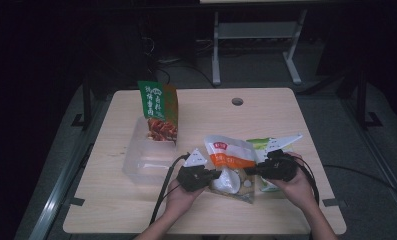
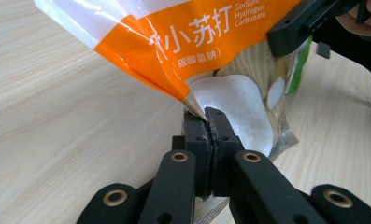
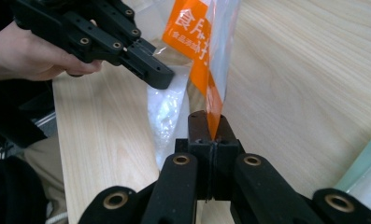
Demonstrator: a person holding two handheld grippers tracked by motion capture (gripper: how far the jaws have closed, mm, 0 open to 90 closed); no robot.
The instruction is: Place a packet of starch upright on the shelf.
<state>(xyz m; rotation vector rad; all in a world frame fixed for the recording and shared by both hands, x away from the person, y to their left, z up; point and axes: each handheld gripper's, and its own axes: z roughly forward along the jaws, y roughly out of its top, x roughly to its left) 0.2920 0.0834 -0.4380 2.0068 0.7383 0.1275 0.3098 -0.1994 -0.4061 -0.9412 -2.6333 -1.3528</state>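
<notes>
Orange-and-white baking soda pouch (image 1: 229,162) is held just above the light wood desk (image 1: 111,200), near its front edge, between the two grippers.

Far left: clear plastic bin (image 1: 146,160) on the desk, with a green snack bag (image 1: 158,107) standing upright at its far end. Both are well apart from the work.

Left gripper (image 1: 213,175): jaws pressed together, pinching the pouch's left edge. In the left gripper view, the pads (image 2: 196,135) clamp a folded corner of film where the orange band meets the clear part, and white powder shows through the clear window (image 2: 239,107) just behind them. No gap between the jaws apart from the film.

Centre: pouch hangs tilted, its top toward the far side and its clear lower part sagging toward the desk.

Right gripper (image 1: 253,171): jaws likewise closed tight, pinching the pouch's right edge. In the right gripper view, the orange strip (image 3: 211,100) runs straight down into the closed pads.

Right: a green-and-white packet (image 1: 273,146) lies flat on the desk behind the right gripper, partly covered by it.
</notes>
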